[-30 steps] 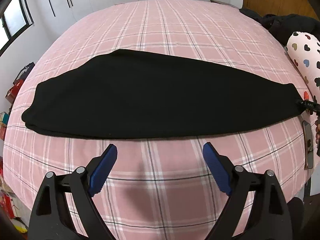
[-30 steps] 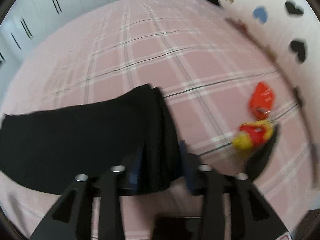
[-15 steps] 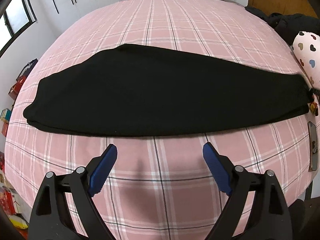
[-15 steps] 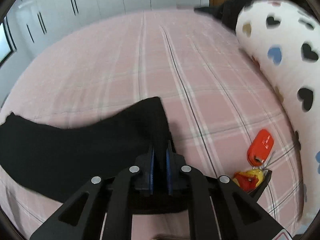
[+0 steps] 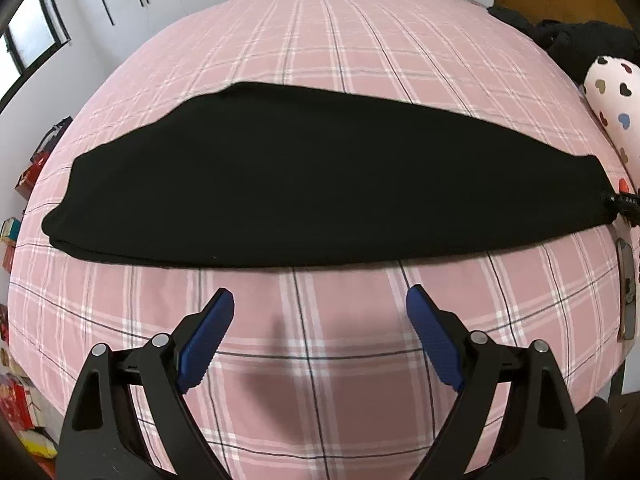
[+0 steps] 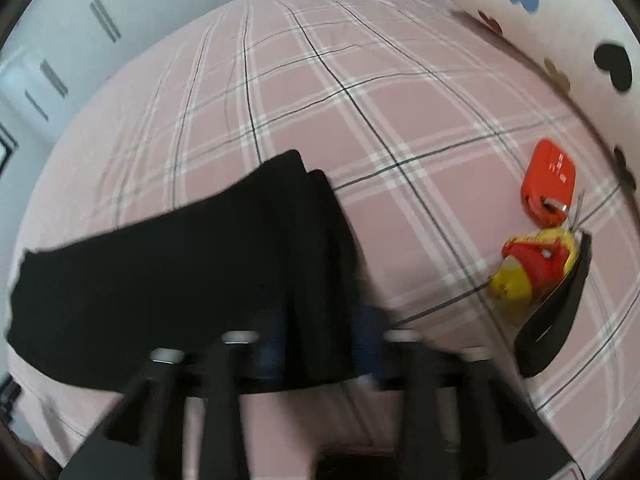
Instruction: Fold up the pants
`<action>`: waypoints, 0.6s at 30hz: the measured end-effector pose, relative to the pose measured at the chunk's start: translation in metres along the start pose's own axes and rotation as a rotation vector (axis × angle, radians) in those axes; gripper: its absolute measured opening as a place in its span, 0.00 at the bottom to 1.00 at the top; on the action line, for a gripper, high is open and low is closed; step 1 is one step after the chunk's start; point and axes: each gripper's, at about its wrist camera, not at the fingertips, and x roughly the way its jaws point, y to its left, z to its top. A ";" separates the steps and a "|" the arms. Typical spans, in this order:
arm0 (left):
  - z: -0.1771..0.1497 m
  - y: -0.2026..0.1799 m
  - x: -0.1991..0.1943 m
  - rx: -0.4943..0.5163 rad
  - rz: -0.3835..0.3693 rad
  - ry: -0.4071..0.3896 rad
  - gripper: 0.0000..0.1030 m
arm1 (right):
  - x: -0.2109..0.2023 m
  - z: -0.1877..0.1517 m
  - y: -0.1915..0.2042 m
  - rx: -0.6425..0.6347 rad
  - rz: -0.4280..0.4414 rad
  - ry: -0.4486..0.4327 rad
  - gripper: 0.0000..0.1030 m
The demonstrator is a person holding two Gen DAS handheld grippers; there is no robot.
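The black pants [image 5: 304,184] lie folded lengthwise in a long flat strip across the pink plaid bed [image 5: 320,40]. My left gripper [image 5: 320,320] hovers open over bare sheet just in front of the strip's near edge, with nothing between its blue pads [image 5: 204,336]. In the blurred right wrist view, my right gripper [image 6: 320,340] straddles the narrow right end of the pants [image 6: 200,280]. Its jaws are opening, the pads standing apart on either side of the cloth.
A red key fob [image 6: 550,180], a yellow-and-red keyring figure [image 6: 528,268] and a black strap [image 6: 556,320] lie right of the pants' end. A heart-print pillow [image 5: 616,100], dark clothes [image 5: 580,40] and a phone [image 5: 626,288] line the bed's right side.
My right gripper first shut on the pants' end, and now its pads stand apart again with the cloth between them. The left gripper stayed open and barely moved.
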 end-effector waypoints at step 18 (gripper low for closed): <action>0.007 0.092 -0.035 -0.044 0.034 -0.131 0.87 | -0.102 -0.012 0.271 -0.240 0.342 -0.141 0.14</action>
